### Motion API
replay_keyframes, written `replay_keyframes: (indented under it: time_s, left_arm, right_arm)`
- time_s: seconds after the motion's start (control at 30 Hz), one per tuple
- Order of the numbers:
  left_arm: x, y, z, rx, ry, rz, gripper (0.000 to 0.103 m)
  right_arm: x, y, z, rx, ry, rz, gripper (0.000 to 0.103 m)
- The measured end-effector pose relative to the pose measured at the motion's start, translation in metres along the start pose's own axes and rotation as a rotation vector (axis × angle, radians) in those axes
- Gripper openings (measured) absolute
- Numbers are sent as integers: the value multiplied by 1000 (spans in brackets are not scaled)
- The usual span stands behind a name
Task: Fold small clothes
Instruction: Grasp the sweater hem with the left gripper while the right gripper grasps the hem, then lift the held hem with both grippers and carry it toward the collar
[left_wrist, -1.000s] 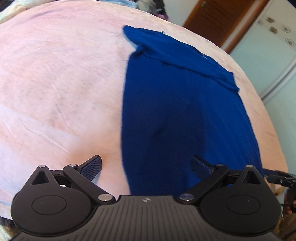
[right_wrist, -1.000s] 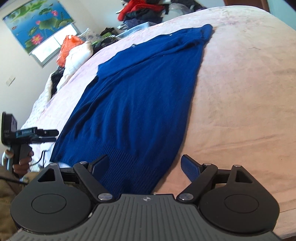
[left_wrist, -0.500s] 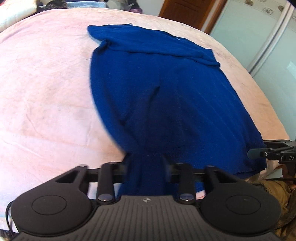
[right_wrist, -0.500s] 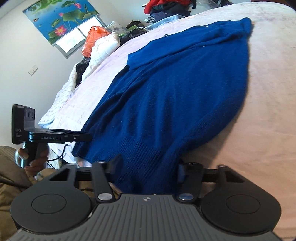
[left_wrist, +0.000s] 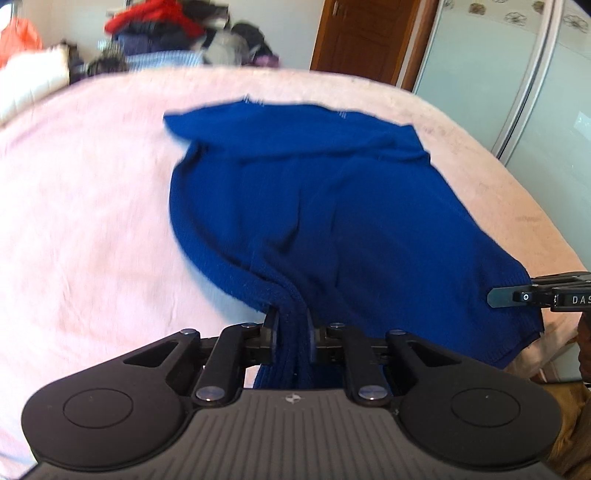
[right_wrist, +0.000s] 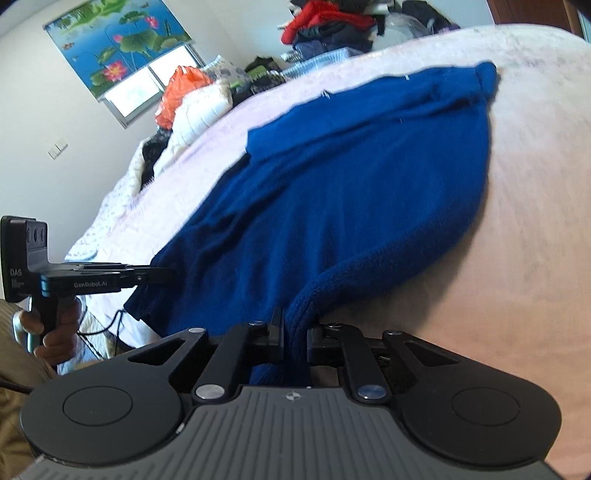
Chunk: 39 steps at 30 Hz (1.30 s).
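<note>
A dark blue knitted sweater (left_wrist: 332, 206) lies on a pink bed cover (left_wrist: 81, 206); it also shows in the right wrist view (right_wrist: 362, 177). My left gripper (left_wrist: 291, 328) is shut on the sweater's near hem at its left corner and lifts it off the bed. My right gripper (right_wrist: 295, 332) is shut on the hem at the right corner, also lifted. The right gripper shows side-on in the left wrist view (left_wrist: 517, 295), and the left gripper shows in the right wrist view (right_wrist: 155, 275), each at the hem. The sweater's far part with folded sleeves rests flat.
A pile of clothes (left_wrist: 155, 26) and a white pillow (right_wrist: 199, 114) lie beyond the bed's far end. A wooden door (left_wrist: 365, 37) and a pale wardrobe (left_wrist: 517, 74) stand at the right. A window with a lotus blind (right_wrist: 118, 48) is at the left.
Both grippers went from open above the hem to shut on it. They have since raised the hem, and the sweater's near part now bulges up off the bed.
</note>
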<state>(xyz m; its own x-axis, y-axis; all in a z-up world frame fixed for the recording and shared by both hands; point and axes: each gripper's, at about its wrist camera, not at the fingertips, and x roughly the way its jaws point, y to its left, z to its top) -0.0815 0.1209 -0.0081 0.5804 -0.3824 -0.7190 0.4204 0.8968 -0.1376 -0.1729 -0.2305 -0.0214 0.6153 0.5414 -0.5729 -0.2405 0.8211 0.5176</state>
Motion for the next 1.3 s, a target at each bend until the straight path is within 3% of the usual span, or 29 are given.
replay_keyframes:
  time_s: [0.23, 0.47, 0.7, 1.3]
  left_arm:
    - [9, -7, 29, 7, -73, 25, 14]
    - [29, -13, 53, 26, -69, 114, 14]
    - [47, -23, 66, 39, -66, 204, 14]
    - [64, -31, 96, 27, -106, 317, 14]
  right_arm:
    - [1, -1, 25, -18, -86, -44, 14]
    - [10, -6, 54, -45, -142, -84, 14]
    - [23, -13, 69, -52, -154, -135, 14]
    - [41, -19, 92, -69, -206, -198, 14]
